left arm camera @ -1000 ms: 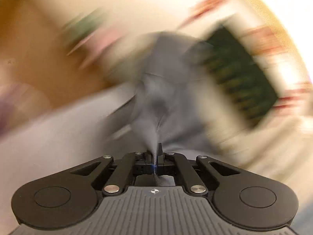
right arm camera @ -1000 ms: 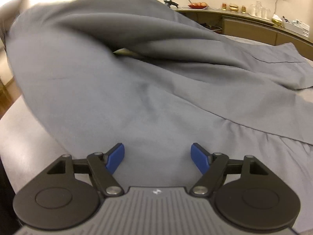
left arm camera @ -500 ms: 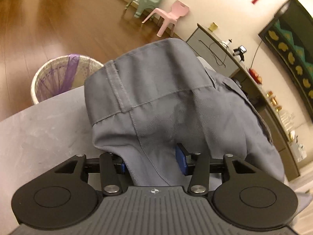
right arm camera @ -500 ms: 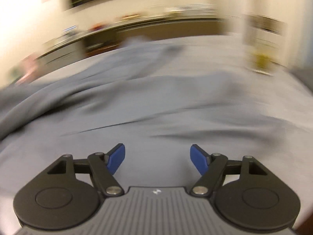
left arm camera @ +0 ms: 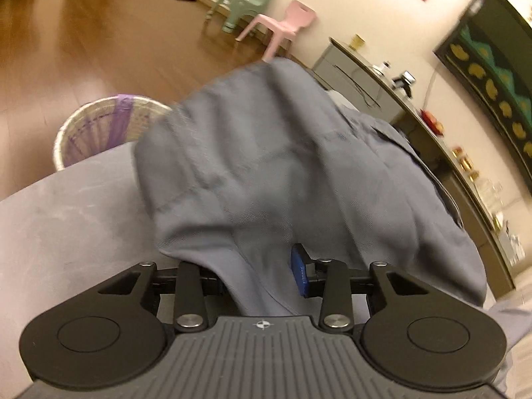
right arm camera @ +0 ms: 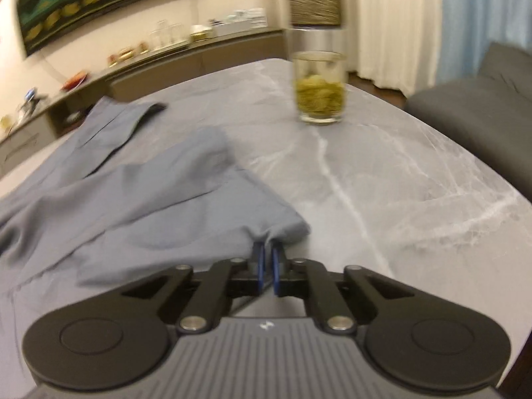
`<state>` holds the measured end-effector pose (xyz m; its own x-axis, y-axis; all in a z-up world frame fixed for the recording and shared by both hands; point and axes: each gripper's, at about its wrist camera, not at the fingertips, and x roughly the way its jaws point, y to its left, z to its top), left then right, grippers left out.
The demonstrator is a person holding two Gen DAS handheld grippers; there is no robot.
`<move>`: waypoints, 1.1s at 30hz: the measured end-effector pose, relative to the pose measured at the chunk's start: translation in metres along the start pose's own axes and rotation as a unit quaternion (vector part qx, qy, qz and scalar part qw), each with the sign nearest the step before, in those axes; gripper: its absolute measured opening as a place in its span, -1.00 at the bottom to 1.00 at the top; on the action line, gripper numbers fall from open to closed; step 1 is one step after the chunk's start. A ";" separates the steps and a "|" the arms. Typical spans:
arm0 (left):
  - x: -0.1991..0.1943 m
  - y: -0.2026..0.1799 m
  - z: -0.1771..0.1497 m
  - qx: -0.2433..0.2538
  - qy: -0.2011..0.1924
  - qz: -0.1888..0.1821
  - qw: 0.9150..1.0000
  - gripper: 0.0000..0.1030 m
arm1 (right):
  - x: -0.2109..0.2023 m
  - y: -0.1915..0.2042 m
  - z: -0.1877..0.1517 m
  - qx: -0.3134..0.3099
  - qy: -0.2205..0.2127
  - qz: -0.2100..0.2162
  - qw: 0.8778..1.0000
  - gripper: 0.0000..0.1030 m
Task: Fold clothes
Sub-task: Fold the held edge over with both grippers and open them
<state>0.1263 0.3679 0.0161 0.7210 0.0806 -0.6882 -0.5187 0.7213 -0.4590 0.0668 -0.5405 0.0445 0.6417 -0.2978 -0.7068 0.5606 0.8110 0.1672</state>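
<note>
A grey marble-patterned table [right arm camera: 382,179] with pale veins is seen in both views, and most of its near side is covered by a large grey cotton garment [right arm camera: 139,199]. In the right wrist view the garment is spread fairly flat across the left part of the table, with one folded corner reaching toward the middle. In the left wrist view the same grey garment [left arm camera: 276,173] is bunched into a raised hump on the table [left arm camera: 66,219], close in front of the camera.

Beyond the table edge in the left wrist view, a round white wicker basket [left arm camera: 99,126] with a purple liner is seen on the brown wooden floor, and a small pink plastic chair [left arm camera: 282,26] and a small green plastic chair [left arm camera: 246,3] are set by the wall. A dark grey sofa [right arm camera: 472,106] is seen at the right of the right wrist view.

A tall clear glass jar [right arm camera: 317,63] with yellow-green contents is stood upright on the table, well apart from the garment.

The left gripper [left arm camera: 259,276] is closing, with a fold of the garment between its jaws; only its right blue pad is seen, the other being covered by cloth. The right gripper [right arm camera: 266,266] is pressed together on the garment's near corner, which is pinched between the blue pads.
</note>
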 end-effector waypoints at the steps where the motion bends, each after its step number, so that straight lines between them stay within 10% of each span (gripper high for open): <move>1: -0.002 0.004 0.000 -0.010 -0.003 0.001 1.000 -0.24 | 0.001 -0.004 0.002 0.003 0.000 -0.008 1.000 -0.93; 11: -0.024 0.019 0.006 -0.066 -0.047 -0.003 0.997 -0.16 | -0.007 -0.011 0.008 -0.005 -0.026 -0.155 0.988 -0.56; 15: -0.035 0.021 0.007 -0.071 -0.064 -0.012 0.995 -0.09 | -0.045 0.053 -0.001 -0.094 -0.075 -0.071 0.990 -0.36; 19: -0.036 0.031 0.009 -0.088 -0.060 0.018 0.994 -0.09 | -0.020 0.092 -0.004 -0.118 -0.008 0.021 0.993 -0.31; 24: -0.075 0.017 0.014 -0.037 -0.151 0.059 0.986 -0.11 | 0.008 0.075 -0.002 -0.103 0.036 -0.043 0.993 -0.42; 26: -0.088 -0.011 0.013 0.003 -0.171 0.019 0.985 -0.01 | -0.001 0.077 0.005 -0.107 0.027 -0.067 0.992 -0.40; 29: -0.074 -0.078 0.000 0.093 -0.085 -0.114 0.985 0.14 | -0.023 0.115 0.025 -0.130 0.000 -0.031 0.991 -0.20; 33: -0.042 -0.177 -0.047 0.248 -0.013 -0.207 0.946 0.35 | -0.042 0.211 0.056 -0.156 0.006 0.110 0.982 0.34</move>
<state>0.1664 0.2046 0.1003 0.8293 -0.2672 -0.4907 0.0851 0.9284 -0.3618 0.1873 -0.3854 0.1479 0.7222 -0.0947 -0.6852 0.2210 0.9703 0.0988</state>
